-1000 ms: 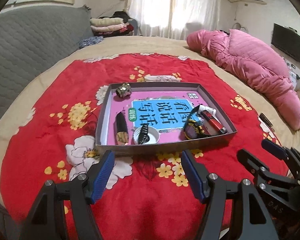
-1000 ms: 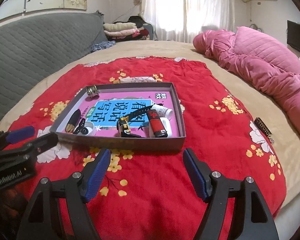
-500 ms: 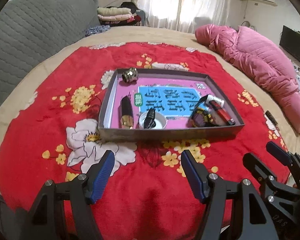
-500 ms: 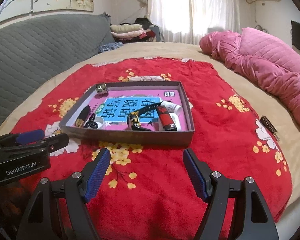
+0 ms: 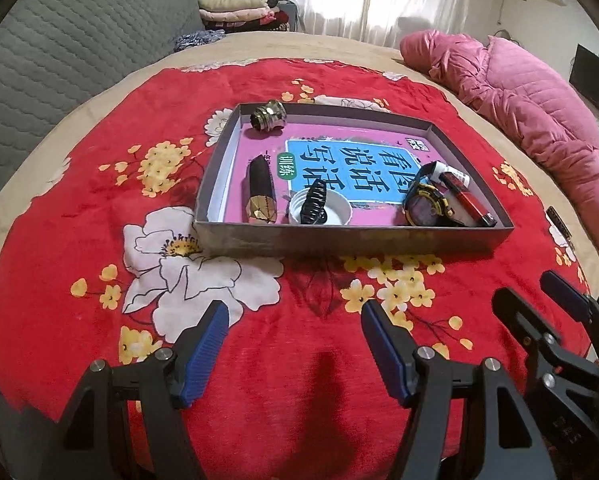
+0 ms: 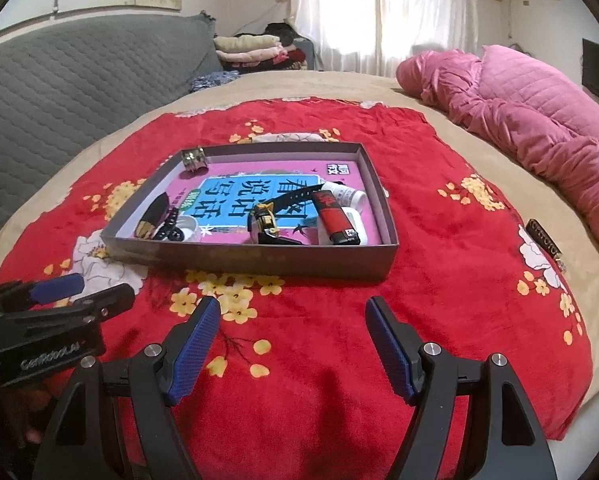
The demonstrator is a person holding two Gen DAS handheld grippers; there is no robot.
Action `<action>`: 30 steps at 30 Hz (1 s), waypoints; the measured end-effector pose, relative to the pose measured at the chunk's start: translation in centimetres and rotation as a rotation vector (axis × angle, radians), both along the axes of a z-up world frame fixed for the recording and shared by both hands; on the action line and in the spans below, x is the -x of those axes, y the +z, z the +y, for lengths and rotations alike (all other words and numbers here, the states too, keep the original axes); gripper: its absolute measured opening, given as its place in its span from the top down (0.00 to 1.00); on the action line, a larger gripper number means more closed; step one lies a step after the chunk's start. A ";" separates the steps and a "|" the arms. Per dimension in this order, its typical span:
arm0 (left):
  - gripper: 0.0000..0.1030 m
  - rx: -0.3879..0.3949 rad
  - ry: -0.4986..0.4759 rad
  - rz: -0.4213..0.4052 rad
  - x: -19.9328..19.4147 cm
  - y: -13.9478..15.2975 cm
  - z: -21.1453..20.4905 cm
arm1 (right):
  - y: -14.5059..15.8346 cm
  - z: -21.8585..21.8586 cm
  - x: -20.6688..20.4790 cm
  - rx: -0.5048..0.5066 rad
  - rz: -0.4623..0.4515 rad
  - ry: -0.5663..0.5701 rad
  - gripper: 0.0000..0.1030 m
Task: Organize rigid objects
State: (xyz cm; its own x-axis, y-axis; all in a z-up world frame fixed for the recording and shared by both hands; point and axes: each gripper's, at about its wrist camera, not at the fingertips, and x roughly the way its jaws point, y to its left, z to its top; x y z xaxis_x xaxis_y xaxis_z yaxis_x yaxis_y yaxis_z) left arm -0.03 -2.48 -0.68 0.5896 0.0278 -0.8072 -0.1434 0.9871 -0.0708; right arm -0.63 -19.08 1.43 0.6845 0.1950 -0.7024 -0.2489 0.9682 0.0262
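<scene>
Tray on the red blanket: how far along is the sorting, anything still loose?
Looks mostly done: the watch, lighter, hair clip and metal fitting sit in the tray. Left gripper and right gripper are open, empty. A small dark item lies outside, near the blanket's edge.

I read large black Chinese characters, 看图说话写话, on the blue panel (image 5: 355, 168) of the pink booklet (image 6: 235, 196) lying flat in the shallow tray (image 5: 351, 238), centre of the frame; they appear upside down from my position. A green oval label (image 5: 286, 166) at the panel's left edge carries 训练. A small black-and-white mark (image 5: 419, 145) sits at the booklet's far right corner; its characters are too small to read. In the right wrist view, lower left of the frame, the body of the left gripper (image 6: 95, 304) bears white lettering, "GenRobot.AI" (image 6: 51, 360). A dark bar (image 6: 545, 244) at the blanket's right edge carries lettering I cannot resolve.
</scene>
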 end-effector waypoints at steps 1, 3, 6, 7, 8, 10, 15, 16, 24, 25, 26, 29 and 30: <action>0.34 -0.001 -0.003 0.000 0.0 0.0 0.0 | -0.1 0.0 -0.1 0.001 0.001 -0.003 0.26; 0.34 -0.004 -0.006 0.000 -0.1 0.0 -0.1 | -0.3 0.1 -0.2 0.003 0.002 -0.002 0.26; 0.34 -0.006 -0.013 0.003 -0.2 -0.1 -0.3 | -0.4 0.3 -0.2 0.014 0.001 0.006 0.26; 0.34 -0.007 -0.015 0.003 -0.2 -0.1 -0.4 | -0.4 0.4 0.0 0.018 -0.004 0.007 0.26; 0.34 -0.010 -0.017 0.001 -0.2 0.0 -0.5 | -0.3 0.5 0.1 0.019 -0.010 0.011 0.26; 0.34 -0.010 -0.019 0.000 -0.2 0.0 -0.6 | -0.2 0.6 0.2 0.025 -0.019 0.014 0.26; 0.34 -0.008 -0.019 -0.002 -0.1 0.1 -0.7 | 0.1 0.2 0.5 0.024 -0.029 -0.004 0.26; 0.34 -0.008 -0.019 -0.002 -0.2 0.1 -0.7 | 0.1 0.1 0.5 0.021 -0.030 -0.007 0.26; 0.34 -0.001 -0.044 0.004 0.1 0.0 -1.1 | 0.1 0.5 0.8 0.038 -0.029 0.018 0.26; 0.34 -0.001 -0.044 0.004 0.1 0.0 -1.1 | 0.0 0.6 0.8 0.038 -0.029 0.017 0.26; 0.34 -0.001 -0.042 0.004 0.1 0.0 -1.1 | 0.0 0.6 0.7 0.038 -0.026 0.015 0.26; 0.34 0.019 -0.037 0.005 0.1 0.0 -0.9 | -0.2 0.5 0.7 0.039 -0.014 0.010 0.26; 0.34 0.018 -0.036 0.004 0.1 0.0 -0.9 | -0.2 0.4 0.7 0.037 -0.008 0.009 0.26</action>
